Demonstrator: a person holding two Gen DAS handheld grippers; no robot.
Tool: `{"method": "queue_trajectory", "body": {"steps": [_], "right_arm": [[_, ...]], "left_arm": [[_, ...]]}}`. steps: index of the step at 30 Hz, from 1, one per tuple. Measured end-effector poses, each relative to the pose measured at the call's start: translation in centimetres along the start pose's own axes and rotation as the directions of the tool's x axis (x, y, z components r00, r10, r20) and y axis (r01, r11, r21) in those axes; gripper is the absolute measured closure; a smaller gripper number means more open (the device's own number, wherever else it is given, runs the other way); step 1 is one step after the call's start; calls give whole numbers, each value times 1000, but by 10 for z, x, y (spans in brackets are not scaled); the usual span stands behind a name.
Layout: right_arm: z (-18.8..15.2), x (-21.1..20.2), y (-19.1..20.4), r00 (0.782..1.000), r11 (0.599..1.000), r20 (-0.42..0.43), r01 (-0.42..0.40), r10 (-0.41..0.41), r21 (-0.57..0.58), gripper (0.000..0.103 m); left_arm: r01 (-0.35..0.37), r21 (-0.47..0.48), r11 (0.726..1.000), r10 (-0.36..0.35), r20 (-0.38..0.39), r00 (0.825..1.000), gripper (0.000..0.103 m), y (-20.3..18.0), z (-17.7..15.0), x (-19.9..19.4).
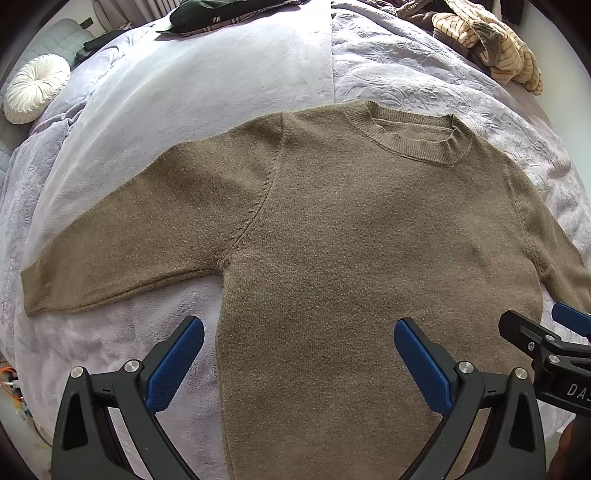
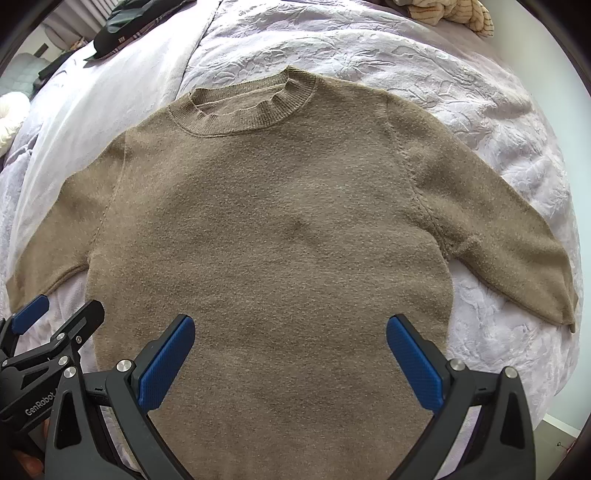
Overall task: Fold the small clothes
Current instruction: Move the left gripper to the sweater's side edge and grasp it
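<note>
We see an olive-brown knitted sweater with a ribbed round collar [image 1: 332, 229] lying flat and face up on a bed covered by a pale lilac embossed bedspread [image 1: 424, 81], its neckline toward the far side and both sleeves spread outward. Our left tool [image 1: 299, 332] hangs over the lower left part of the sweater's body with its blue-padded fingers [image 1: 177, 365] spread wide apart, gripping nothing; one finger is above the bedspread just beside the sweater's edge, the other above the knit. Our right tool [image 2: 290, 330] hangs over the lower middle of the sweater, its fingers likewise spread wide and gripping nothing. The two tools sit close beside each other. At the far side of the bed lie a dark green garment [image 1: 221, 14] and a tan striped garment [image 1: 491, 44]; a white round pleated cushion [image 1: 35, 88] rests at the left edge.
</note>
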State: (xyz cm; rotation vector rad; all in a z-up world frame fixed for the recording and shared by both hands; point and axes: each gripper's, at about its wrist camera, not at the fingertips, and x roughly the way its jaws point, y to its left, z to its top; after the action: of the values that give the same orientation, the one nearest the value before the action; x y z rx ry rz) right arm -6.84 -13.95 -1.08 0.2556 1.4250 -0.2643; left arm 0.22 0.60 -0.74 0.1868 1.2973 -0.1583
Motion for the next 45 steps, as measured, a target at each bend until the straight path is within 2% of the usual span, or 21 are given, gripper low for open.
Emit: {"method": "queue_trajectory", "body": {"steps": [17, 23, 30, 36, 41, 43, 45], "right_arm": [[0, 2, 22, 1000, 1000, -4, 11, -12, -29, 0], [-6, 2, 57, 1000, 993, 15, 12, -10, -117, 0], [-7, 11, 96, 999, 989, -13, -39, 37, -144, 0], [-14, 18, 134, 998, 978, -35, -55, 49, -202, 0], [-20, 23, 162, 996, 967, -56, -76, 64, -242, 0], [-23, 24, 169, 996, 964, -64, -83, 69, -252, 0], [-26, 24, 177, 994, 960, -72, -93, 76, -264, 0]], "left_arm": [[46, -43, 998, -46, 7, 999, 0, 19, -4, 6], [62, -86, 994, -61, 6, 998, 0, 41, -8, 12], [75, -190, 979, -78, -6, 997, 0, 91, -16, 25], [110, -317, 942, -116, 2, 993, 0, 149, -25, 38], [162, -414, 896, -138, 89, 986, 0, 217, -36, 50], [156, -466, 871, -116, 113, 987, 0, 251, -44, 60], [156, -542, 825, -103, 128, 986, 0, 288, -55, 71]]}}
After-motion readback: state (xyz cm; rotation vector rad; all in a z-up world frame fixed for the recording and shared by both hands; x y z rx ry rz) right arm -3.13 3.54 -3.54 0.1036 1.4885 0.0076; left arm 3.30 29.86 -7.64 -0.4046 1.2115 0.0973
